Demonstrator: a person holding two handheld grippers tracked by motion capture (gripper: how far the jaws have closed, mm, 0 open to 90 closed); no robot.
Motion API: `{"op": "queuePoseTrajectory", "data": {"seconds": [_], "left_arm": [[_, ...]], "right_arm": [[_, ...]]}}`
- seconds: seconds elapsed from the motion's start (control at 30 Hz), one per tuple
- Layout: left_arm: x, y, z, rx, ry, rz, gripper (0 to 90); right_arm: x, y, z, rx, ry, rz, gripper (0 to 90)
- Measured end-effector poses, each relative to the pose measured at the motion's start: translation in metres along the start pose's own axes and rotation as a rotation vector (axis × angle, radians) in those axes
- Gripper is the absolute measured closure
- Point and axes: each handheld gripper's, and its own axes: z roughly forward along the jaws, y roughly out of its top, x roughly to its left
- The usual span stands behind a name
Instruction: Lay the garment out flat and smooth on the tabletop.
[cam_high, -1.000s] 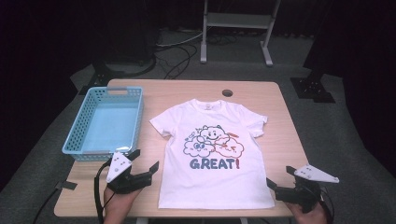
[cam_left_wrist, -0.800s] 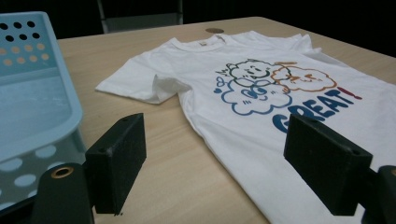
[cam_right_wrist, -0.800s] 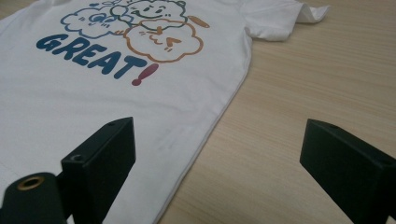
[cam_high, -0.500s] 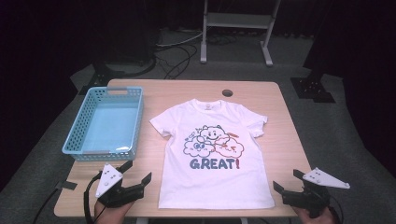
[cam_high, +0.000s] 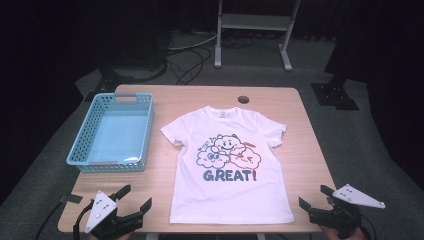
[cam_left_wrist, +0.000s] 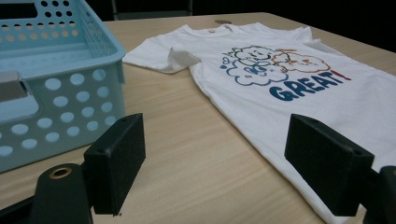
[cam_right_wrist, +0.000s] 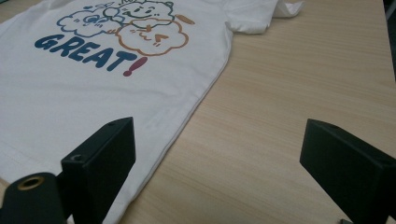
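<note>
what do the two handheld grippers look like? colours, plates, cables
Both are black. The left gripper and right gripper each carry a light grey three-cornered plate on top, dotted with small dark holes on the left one. The fingers are blocky black pads with small screw holes; a brass-ringed hole sits beside them. A black cable loops from the left one.

White T-shirt printed with cloud figures outlined in blue and orange, a smiling figure outlined in dark blue above them, and the word GREAT in dark blue capitals closed by a red exclamation mark. Basket was light blue, its walls pierced by rows of round holes, with a grey label at one end. Table was pale wood grain, with a dark round cap near its far edge. Left gripper and right gripper were black, each topped by a light grey three-cornered plate. The floor was grey.
</note>
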Motion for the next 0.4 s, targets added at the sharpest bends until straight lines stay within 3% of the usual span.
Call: {"op": "queuePoseTrajectory", "data": {"seconds": [0.4], "left_arm": [[0.002,-0.017,-0.018,-0.028,0.038,-0.037,18.9]], "right_arm": [[0.001,-0.004,-0.003,-0.009,-0.005,0.015,9.9]]}}
